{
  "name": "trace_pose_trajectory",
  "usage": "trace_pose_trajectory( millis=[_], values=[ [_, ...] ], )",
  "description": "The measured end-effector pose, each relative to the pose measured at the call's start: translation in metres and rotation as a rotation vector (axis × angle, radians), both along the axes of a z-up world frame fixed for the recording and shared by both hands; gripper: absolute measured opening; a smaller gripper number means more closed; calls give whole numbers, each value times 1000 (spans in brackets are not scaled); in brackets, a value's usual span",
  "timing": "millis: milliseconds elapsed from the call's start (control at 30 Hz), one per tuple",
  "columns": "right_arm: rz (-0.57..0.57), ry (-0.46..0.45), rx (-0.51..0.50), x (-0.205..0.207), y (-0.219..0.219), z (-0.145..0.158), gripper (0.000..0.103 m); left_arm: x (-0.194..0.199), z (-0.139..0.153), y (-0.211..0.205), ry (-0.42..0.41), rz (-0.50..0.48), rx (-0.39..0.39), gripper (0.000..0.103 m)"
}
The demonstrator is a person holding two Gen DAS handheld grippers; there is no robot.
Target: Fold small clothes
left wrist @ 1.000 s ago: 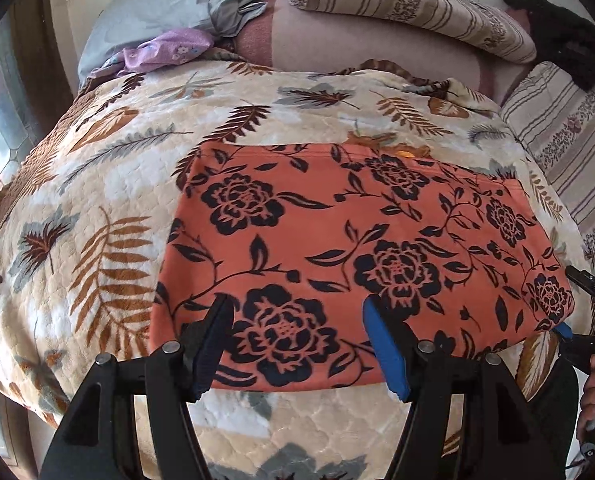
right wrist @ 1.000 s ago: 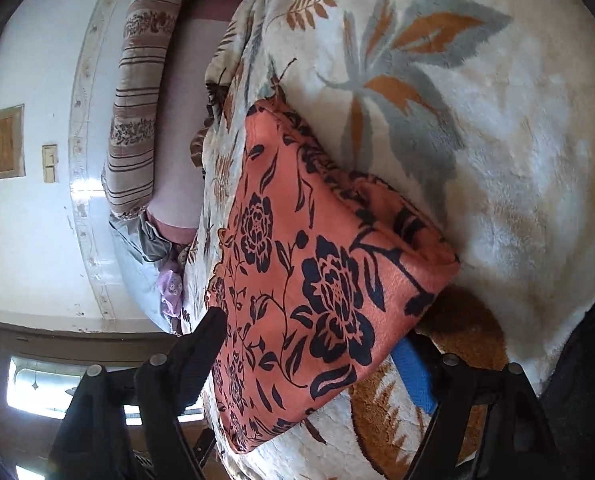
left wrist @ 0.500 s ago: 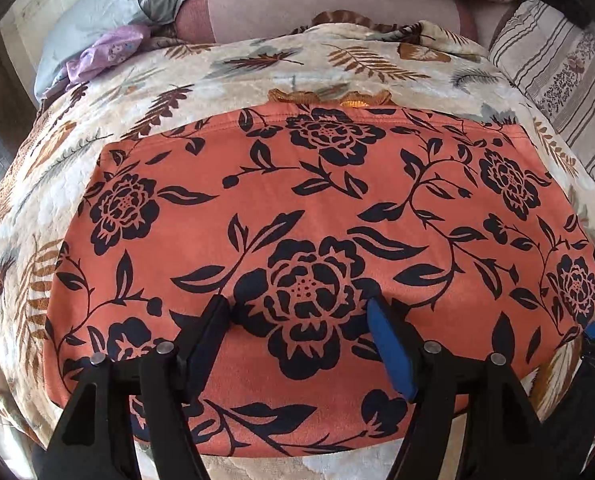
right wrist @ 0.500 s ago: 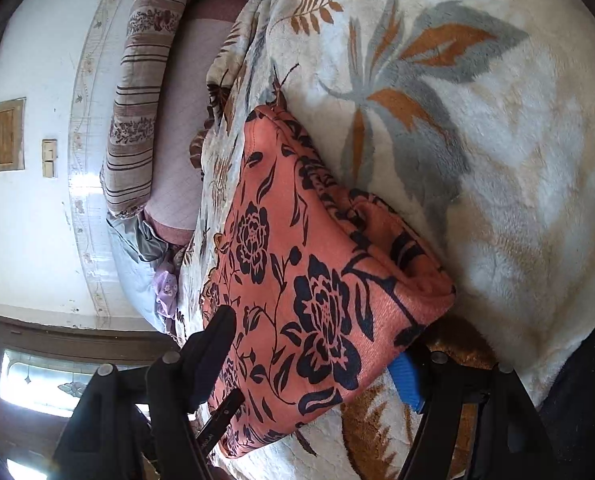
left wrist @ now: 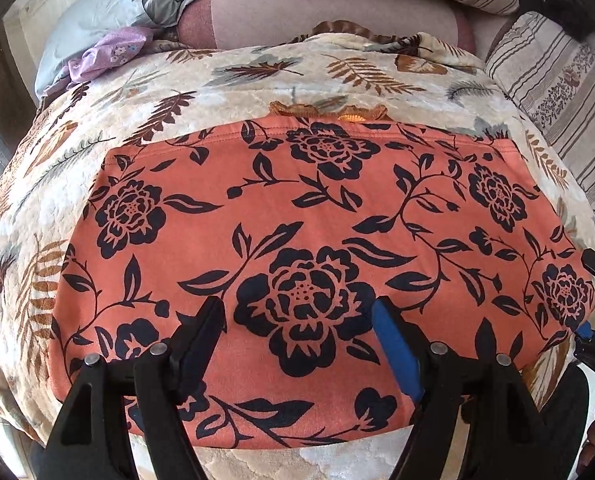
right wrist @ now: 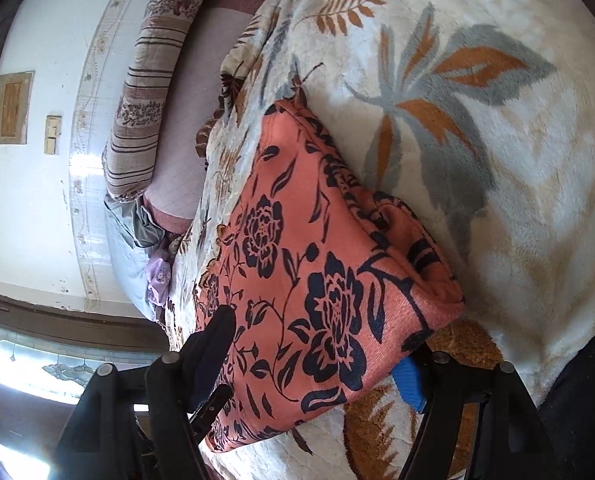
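Observation:
An orange garment with black flowers (left wrist: 297, 240) lies folded flat on a leaf-print blanket (left wrist: 217, 92). My left gripper (left wrist: 297, 340) is open and hovers just over the garment's near middle, fingers spread on either side of a large flower. My right gripper (right wrist: 317, 364) is open at the garment's right end (right wrist: 337, 280); its black finger (right wrist: 213, 336) is above the cloth and its blue pad (right wrist: 407, 384) is under the folded corner. The right gripper's tips also show at the right edge of the left wrist view (left wrist: 593, 304).
Striped pillows (left wrist: 561, 88) lie at the back and right of the bed. A grey-blue cloth (left wrist: 109, 12) and a lilac cloth (left wrist: 109, 52) are bunched at the back left. A window (right wrist: 57, 364) and a white wall (right wrist: 25, 208) are at the left of the bed.
My left gripper swung from the garment's left near edge to its middle and has drawn back a little. My right gripper stays open at the right corner, slightly nearer.

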State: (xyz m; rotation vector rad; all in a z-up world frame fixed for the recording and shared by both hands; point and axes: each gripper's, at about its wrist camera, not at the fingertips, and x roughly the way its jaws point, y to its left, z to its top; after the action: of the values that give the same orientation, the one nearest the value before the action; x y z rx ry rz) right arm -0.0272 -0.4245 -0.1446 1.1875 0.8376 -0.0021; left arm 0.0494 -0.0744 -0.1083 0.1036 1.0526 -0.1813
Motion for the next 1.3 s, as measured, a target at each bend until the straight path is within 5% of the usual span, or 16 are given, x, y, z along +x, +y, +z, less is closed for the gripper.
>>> trace_pose_trajectory(
  millis=[133,833,1100,1167,1233,1300],
  values=[
    [-3,39,12,4,-2,-14,75,9,-13,2,45,4,0,77],
    [11,22,-5,0,-3,-12,73,6,3,4,14,11,-30,78],
    [2,24,12,2,-8,-16,74,10,-15,-4,28,-2,23,80],
    [20,42,-20,3,-8,-16,65,11,-16,-2,29,-3,13,80],
    [39,87,-68,6,-8,-17,15,10,-17,-2,23,-7,13,81],
    [49,102,-141,4,-6,-8,12,9,-18,-2,11,-17,22,83]
  ],
)
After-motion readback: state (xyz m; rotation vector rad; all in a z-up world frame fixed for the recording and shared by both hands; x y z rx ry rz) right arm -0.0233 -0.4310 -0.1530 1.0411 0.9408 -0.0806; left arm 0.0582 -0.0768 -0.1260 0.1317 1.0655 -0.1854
